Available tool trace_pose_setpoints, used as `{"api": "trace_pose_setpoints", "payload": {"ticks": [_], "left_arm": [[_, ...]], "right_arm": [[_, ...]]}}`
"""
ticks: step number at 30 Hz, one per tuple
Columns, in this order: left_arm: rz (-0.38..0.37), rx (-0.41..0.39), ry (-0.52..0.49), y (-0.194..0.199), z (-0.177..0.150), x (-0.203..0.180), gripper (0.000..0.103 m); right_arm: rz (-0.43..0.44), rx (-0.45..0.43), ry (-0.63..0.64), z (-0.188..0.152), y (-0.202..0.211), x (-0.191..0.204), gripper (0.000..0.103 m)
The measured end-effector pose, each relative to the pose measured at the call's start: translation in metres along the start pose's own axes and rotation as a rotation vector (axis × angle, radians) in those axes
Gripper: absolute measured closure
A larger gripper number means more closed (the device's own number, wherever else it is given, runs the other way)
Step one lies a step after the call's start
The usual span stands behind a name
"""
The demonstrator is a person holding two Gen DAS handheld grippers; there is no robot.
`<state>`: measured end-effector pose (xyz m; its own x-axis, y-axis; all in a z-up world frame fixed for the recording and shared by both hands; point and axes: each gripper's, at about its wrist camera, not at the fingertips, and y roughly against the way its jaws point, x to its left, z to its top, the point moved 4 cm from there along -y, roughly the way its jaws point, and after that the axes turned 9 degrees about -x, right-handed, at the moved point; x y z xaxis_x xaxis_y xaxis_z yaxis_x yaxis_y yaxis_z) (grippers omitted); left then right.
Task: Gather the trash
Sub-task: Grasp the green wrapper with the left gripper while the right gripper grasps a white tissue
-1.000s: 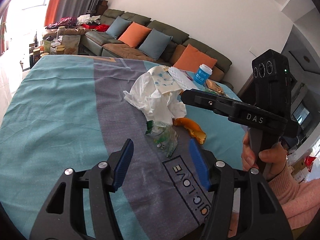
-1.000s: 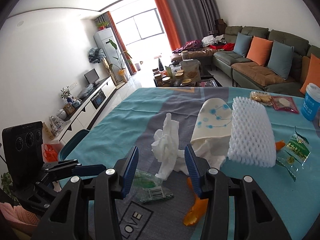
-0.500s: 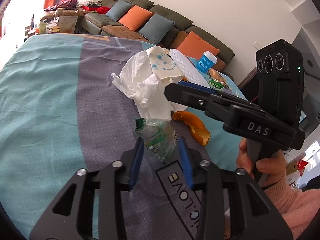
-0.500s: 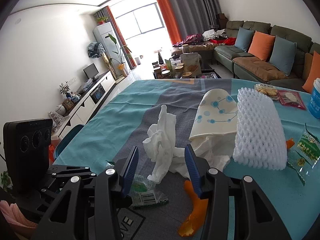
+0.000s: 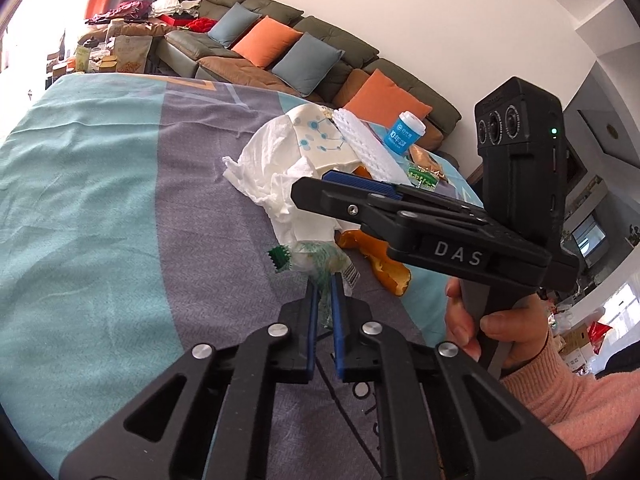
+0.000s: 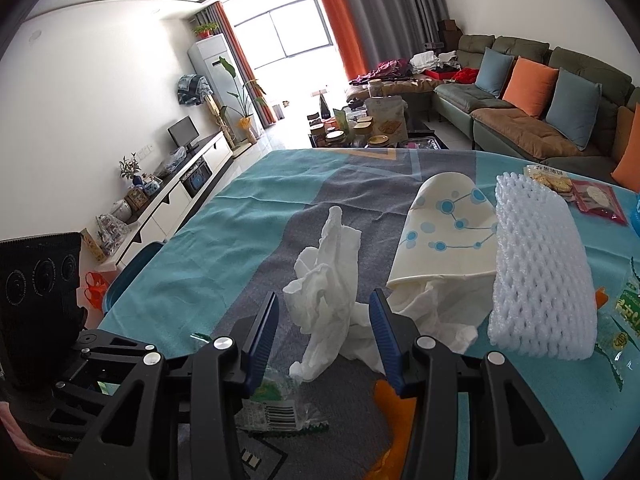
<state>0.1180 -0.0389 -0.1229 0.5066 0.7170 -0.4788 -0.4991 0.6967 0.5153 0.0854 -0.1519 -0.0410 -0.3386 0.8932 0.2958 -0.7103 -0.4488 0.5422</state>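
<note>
Clear wrapper pinched beside the tissue

The clear wrapper was clamped by the left gripper, just closed; the right gripper was held unclenched around the crumpled tissue.

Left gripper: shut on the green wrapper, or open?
Shut on it: the left gripper pads pinch the clear green wrapper, having just closed.

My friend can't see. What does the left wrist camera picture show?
The left claw is shut on a clear plastic wrapper lying on a blue and grey tablecloth. Just past it lie a crumpled tissue and an orange peel. At the right, a hand in a pink sleeve holds the right claw over the pile.
</note>
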Motion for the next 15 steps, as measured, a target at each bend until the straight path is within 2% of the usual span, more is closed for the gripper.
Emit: {"api": "trace_pose_setpoints", "payload": {"ticks": [3,11,15], "left_arm": [[0.010,-0.013,-0.002,0.008,0.000,0.002,0.097],[0.050,-0.044,0.003,0.035,-0.002,0.011,0.097],[0.073,-0.066,0.012,0.049,-0.001,0.019,0.097]], "right_arm": [[0.003,0.011,0.002,-0.002,-0.002,0.002,0.059],[0.005,0.019,-0.011,-0.002,-0.004,0.003,0.090],[0.018,0.007,-0.005,0.001,0.000,0.009,0.094]]}}
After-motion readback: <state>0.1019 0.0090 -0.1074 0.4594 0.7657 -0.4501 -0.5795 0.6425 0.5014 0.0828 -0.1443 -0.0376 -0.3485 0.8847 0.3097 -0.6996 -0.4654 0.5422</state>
